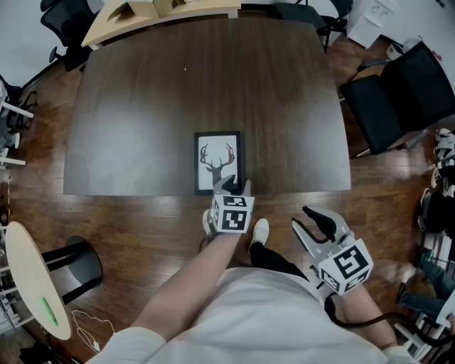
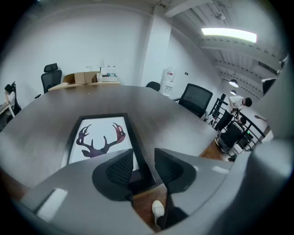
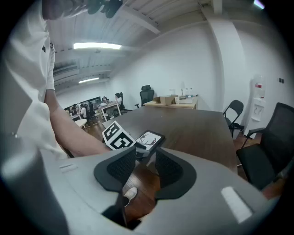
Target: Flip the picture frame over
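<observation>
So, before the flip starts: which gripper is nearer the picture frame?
Left. The left gripper straddles the near right corner of the picture frame with open jaws; the right gripper hangs off the table, further right.

A large dark wooden table (image 1: 199,85) stands on a brown wood-plank floor (image 1: 128,220) in an office with white walls (image 2: 69,46), black chairs (image 1: 398,99) alongside, a pale desk (image 1: 163,14) beyond, a strip light (image 2: 228,34) overhead.

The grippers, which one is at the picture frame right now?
The left gripper: its jaws straddle the picture frame's near right corner on the table. The right gripper hangs empty, jaws apart, over the floor.
</observation>
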The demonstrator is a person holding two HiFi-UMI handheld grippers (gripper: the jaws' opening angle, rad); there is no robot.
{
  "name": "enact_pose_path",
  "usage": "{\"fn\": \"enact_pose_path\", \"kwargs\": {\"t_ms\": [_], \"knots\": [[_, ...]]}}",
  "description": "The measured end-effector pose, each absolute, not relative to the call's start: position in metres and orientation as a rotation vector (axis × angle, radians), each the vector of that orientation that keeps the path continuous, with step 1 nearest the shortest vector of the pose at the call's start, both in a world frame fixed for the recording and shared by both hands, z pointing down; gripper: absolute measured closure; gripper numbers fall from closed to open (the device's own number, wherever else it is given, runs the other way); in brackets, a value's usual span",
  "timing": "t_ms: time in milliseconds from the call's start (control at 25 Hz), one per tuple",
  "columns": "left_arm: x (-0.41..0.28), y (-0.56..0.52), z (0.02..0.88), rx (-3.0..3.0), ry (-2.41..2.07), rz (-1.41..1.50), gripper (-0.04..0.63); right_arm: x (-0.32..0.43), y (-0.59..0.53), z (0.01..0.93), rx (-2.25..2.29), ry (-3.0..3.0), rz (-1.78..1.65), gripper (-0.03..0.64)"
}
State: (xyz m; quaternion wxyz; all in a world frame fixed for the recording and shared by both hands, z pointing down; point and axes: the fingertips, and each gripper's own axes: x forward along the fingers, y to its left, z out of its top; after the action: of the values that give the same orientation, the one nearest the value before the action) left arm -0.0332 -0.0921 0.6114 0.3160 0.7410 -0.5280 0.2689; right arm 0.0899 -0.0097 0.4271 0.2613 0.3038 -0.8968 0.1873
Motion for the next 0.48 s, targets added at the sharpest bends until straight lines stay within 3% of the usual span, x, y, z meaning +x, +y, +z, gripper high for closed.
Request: {"fn": "enact_pose_path", "kwargs": {"t_ms": [480], "knots": [[-0.037,-0.102,0.630,1.771,-1.535,0.811,0.518,0.111,-0.030,0.430,0.781,-2.443,0.506,0.480]]}}
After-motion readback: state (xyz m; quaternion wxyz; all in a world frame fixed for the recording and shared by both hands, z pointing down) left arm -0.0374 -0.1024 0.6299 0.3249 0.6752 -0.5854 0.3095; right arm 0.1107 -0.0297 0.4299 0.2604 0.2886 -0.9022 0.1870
